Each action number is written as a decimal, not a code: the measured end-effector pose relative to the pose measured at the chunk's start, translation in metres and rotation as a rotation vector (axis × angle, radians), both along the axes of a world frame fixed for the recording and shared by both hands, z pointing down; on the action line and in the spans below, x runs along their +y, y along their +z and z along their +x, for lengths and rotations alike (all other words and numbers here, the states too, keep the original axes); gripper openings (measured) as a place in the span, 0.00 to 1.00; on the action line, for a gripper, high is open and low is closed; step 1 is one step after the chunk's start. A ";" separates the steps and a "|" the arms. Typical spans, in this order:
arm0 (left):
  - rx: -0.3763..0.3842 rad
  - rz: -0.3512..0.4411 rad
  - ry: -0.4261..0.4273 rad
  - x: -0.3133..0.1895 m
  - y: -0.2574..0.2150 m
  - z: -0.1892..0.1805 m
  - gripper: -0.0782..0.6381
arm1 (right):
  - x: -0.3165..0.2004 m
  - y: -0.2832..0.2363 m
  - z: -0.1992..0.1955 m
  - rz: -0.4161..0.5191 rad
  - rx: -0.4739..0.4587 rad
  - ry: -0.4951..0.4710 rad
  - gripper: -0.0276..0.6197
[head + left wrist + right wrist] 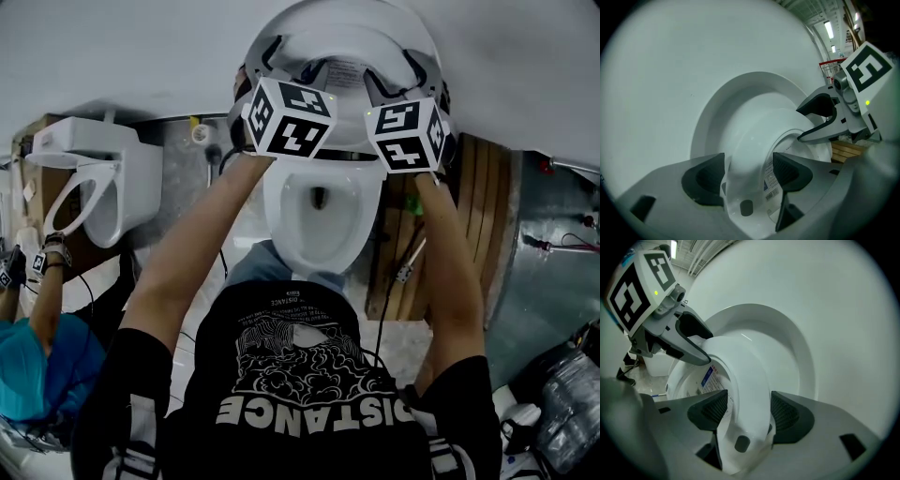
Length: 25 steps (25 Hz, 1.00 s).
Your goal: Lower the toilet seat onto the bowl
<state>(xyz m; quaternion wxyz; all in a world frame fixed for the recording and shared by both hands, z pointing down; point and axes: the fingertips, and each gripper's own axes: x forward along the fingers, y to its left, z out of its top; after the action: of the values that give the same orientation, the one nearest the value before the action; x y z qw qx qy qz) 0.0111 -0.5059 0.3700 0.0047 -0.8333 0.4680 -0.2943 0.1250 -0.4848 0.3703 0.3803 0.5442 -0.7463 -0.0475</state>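
L gripper point(747, 174) and R gripper point(746, 412) both have jaws spread wide. Each straddles the rim of the toilet seat point(349, 39) w/o clamping it (seat stands raised, upright above the bowl point(278, 214)), one gripper per side.

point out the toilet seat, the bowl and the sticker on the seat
toilet seat point(743, 159), left gripper view, its curved outer edge
bowl point(323, 251), head view, front rim
sticker point(768, 183), left gripper view, its printed face

Dim, cool light, perhaps from ceiling strips point(829, 29), fisheye bending, dark vignetted corners
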 end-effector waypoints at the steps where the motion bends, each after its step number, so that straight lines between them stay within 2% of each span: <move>1: -0.003 -0.013 0.001 0.000 0.003 0.001 0.55 | -0.001 0.001 0.000 -0.006 -0.005 0.001 0.47; 8: -0.039 -0.009 -0.003 0.000 0.007 -0.001 0.50 | -0.002 0.000 0.007 -0.024 -0.008 -0.011 0.43; 14: -0.045 0.021 -0.010 0.014 0.004 -0.003 0.49 | 0.013 -0.003 0.004 0.000 -0.007 -0.027 0.43; 25: -0.056 0.061 -0.050 0.059 -0.004 -0.009 0.50 | 0.062 -0.014 0.001 -0.007 -0.048 -0.152 0.39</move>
<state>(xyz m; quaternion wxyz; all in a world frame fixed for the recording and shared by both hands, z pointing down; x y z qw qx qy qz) 0.0020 -0.4473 0.3656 0.0358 -0.8121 0.4972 -0.3033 0.1256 -0.4224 0.3566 0.3596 0.4858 -0.7944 -0.0608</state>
